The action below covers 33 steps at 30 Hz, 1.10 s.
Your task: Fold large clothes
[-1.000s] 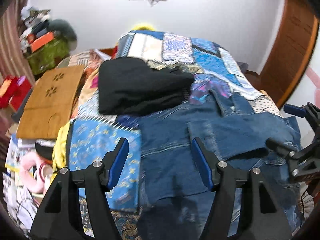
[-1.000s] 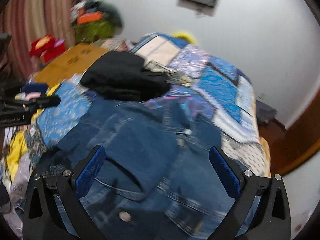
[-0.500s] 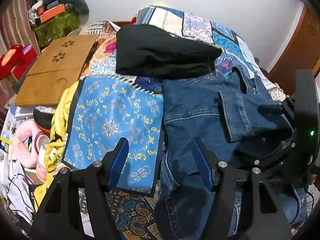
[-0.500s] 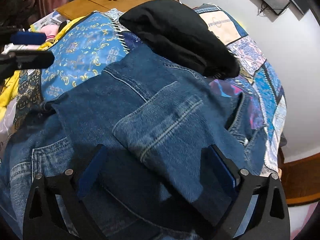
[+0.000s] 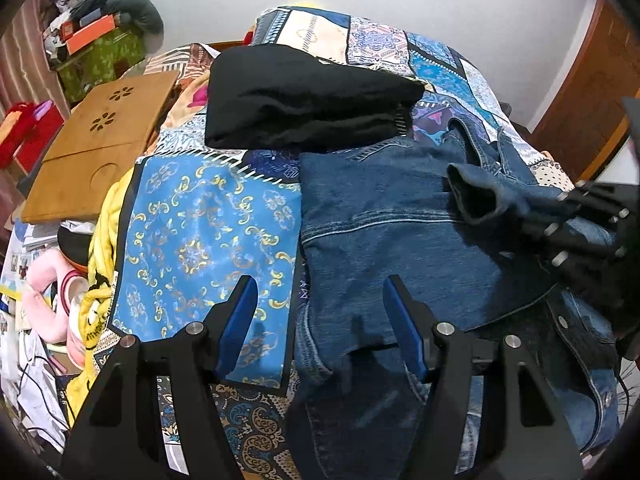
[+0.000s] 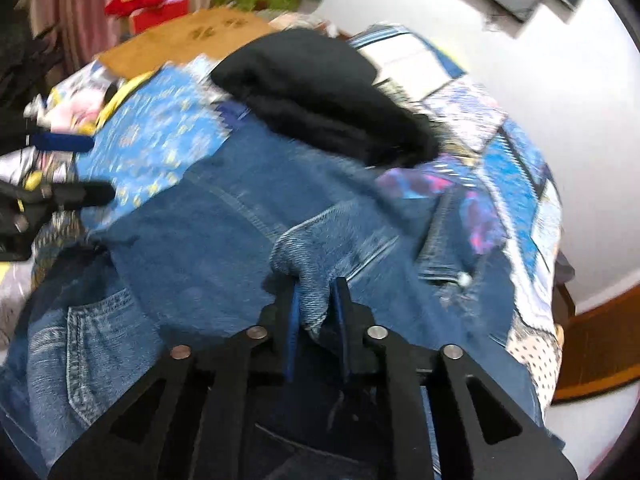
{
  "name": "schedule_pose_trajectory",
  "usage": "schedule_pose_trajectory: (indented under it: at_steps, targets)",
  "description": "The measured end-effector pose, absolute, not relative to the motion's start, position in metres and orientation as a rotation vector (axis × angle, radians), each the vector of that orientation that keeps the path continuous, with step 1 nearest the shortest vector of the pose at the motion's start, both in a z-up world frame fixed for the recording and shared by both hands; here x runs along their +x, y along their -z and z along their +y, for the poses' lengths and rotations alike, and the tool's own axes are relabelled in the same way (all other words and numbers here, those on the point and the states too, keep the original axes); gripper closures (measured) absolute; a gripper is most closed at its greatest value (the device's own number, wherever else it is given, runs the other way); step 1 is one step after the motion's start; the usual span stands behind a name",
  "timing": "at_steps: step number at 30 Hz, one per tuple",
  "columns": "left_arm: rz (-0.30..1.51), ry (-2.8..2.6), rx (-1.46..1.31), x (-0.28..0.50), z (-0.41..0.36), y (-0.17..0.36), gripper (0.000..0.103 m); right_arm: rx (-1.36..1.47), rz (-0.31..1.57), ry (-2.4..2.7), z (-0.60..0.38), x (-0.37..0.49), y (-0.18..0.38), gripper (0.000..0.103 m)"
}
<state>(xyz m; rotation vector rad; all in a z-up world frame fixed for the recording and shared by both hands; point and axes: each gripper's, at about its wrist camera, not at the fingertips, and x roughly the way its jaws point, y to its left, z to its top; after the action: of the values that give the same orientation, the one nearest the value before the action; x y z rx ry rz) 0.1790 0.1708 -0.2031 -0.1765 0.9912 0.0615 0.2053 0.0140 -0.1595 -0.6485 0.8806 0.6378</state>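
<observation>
Denim jacket lengthwise along bed; right claw closing on sleeve fold; left claw open.

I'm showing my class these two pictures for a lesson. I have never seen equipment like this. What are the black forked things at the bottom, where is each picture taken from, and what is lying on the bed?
There is no robot here: a person holds a two-fingered gripping tool in each hand, and each tool carries a camera looking along its fingers. One picture comes from the left gripper, whose fingers stand apart with nothing between them. The other comes from the right gripper, whose fingers are closing on a fold of the denim jacket. The jacket lies spread on a patchwork quilt, with a folded black garment behind it.
</observation>
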Motion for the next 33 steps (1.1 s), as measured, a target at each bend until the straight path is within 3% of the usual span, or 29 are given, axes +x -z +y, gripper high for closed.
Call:
schedule_pose_trajectory:
  at_steps: [7,14,27,33]
  targets:
    - [0.988,-0.037,-0.143,0.191,0.150,0.196,0.039,-0.421,0.780,-0.545,-0.055,0.220,0.094,0.090]
    - [0.979,0.015,-0.121,0.204,0.119,0.185,0.039,-0.209,0.752,-0.433,-0.134,0.227,0.069,0.093]
    - [1.010,0.076,-0.062,0.217,0.071,0.185,0.039,0.176,0.950,-0.289,-0.252,0.208,0.138,0.094]
    - [1.014,0.099,-0.057,0.218,0.057,0.184,0.039,0.211,0.992,-0.274,-0.268,0.196,0.155,0.093]
